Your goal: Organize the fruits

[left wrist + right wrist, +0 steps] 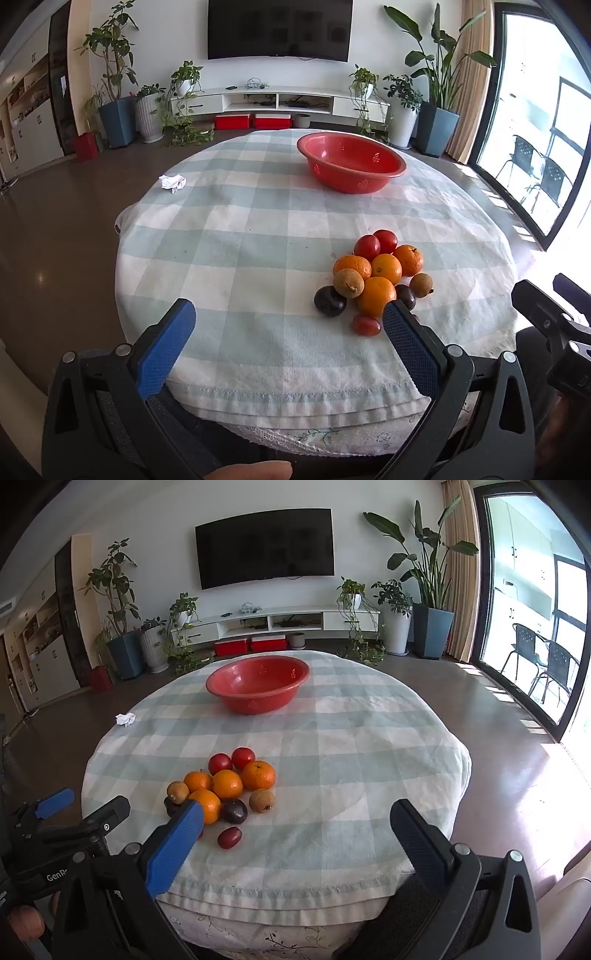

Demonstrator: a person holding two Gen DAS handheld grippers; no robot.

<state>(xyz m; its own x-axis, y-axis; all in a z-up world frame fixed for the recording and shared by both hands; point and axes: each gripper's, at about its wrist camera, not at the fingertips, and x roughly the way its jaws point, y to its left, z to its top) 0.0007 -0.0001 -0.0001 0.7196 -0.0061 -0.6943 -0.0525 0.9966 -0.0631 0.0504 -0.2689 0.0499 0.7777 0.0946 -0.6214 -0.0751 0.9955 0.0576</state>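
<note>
Hovering both my left gripper and right gripper spread wide, empty, at the table's near edge. Nudging the fruit pile could roll pieces off, short of the red bowl.

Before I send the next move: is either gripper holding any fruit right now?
No. The left gripper and right gripper are both open and hold nothing. The fruit lies piled on the cloth; the bowl has none.

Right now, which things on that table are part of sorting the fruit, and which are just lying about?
Part of the job:
- fruit pile: oranges, red and dark plums, brown longans
- red bowl, nothing in it
- left gripper and right gripper, both open

Just lying about:
- crumpled tissue
- checked tablecloth
</note>
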